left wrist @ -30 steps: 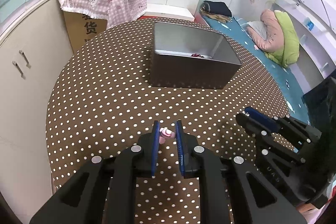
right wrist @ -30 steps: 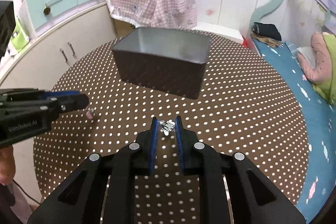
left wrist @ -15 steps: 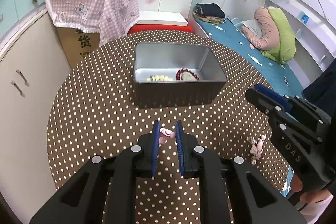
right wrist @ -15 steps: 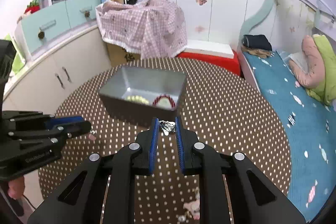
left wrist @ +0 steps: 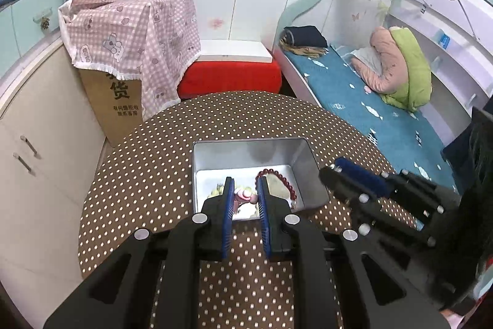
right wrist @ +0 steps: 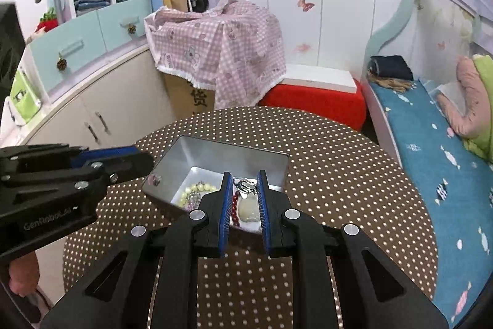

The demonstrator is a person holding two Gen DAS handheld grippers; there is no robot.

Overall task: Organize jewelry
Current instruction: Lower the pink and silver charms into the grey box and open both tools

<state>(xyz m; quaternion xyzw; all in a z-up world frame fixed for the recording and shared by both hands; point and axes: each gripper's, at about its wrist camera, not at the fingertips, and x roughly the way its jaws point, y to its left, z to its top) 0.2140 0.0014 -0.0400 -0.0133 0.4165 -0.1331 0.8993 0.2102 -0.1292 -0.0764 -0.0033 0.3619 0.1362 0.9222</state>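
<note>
Your left gripper clamped on a pink charm, right gripper pinching a silver trinket, both above the metal tin (red bead bracelet inside, at two o'clock from the charm).

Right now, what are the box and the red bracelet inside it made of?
The box looks like bare metal, likely tin: its grey walls are shiny and mirror what lies inside. The red bracelet is a ring of glossy round beads, perhaps glass, stone or plastic; the pictures cannot settle which.

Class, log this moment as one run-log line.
left claw: holds pink piece | right claw: holds silver piece | both over tin
</note>
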